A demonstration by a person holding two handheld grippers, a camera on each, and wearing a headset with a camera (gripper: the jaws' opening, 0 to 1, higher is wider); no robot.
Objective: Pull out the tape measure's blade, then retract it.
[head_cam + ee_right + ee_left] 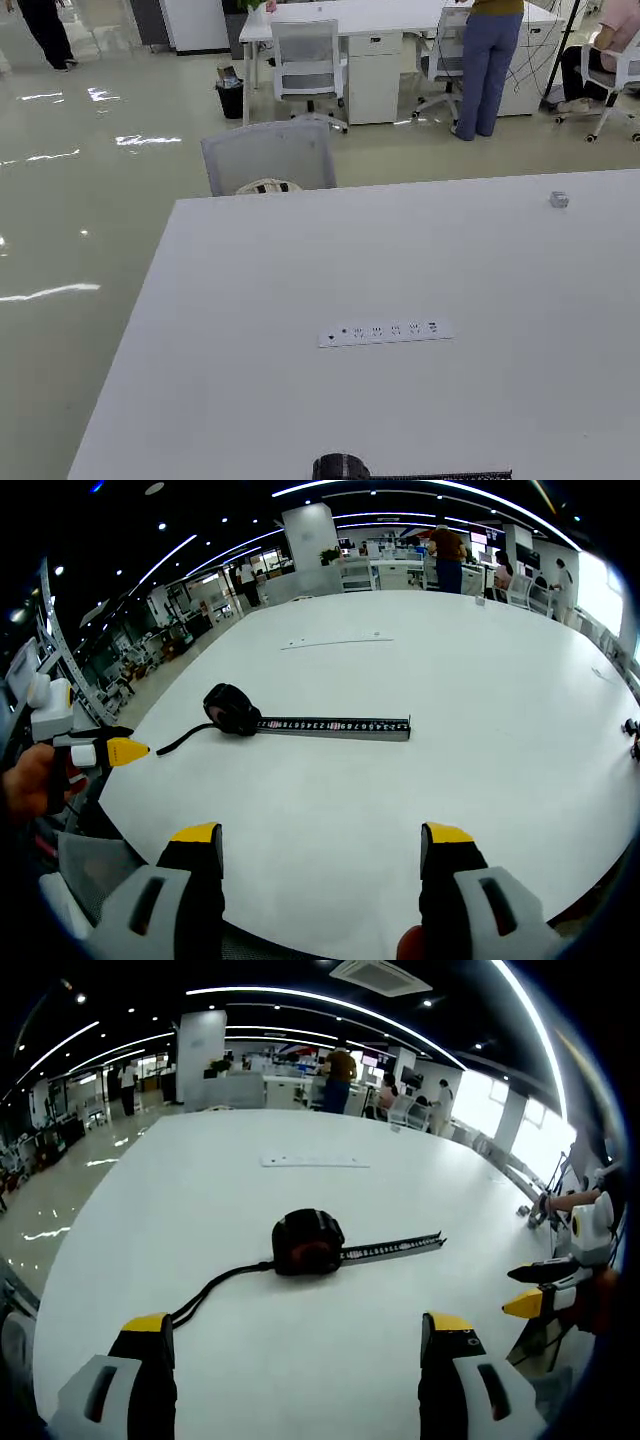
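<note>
A black tape measure (308,1242) lies on the white table (200,1200), its blade (392,1249) pulled out part way and lying flat. A black wrist strap (215,1290) trails from the case toward my left gripper (300,1332), which is open a short way back from it and holds nothing. In the right gripper view the tape measure (232,709) and its blade (335,726) lie ahead of my right gripper (320,838), also open and apart from them. The head view catches the case (340,468) and blade (450,477) at the bottom edge.
A white power strip (385,333) is set in the middle of the table (300,260). A small grey object (559,200) sits at the far right. A grey chair (268,158) stands at the far edge. People stand and sit by desks beyond.
</note>
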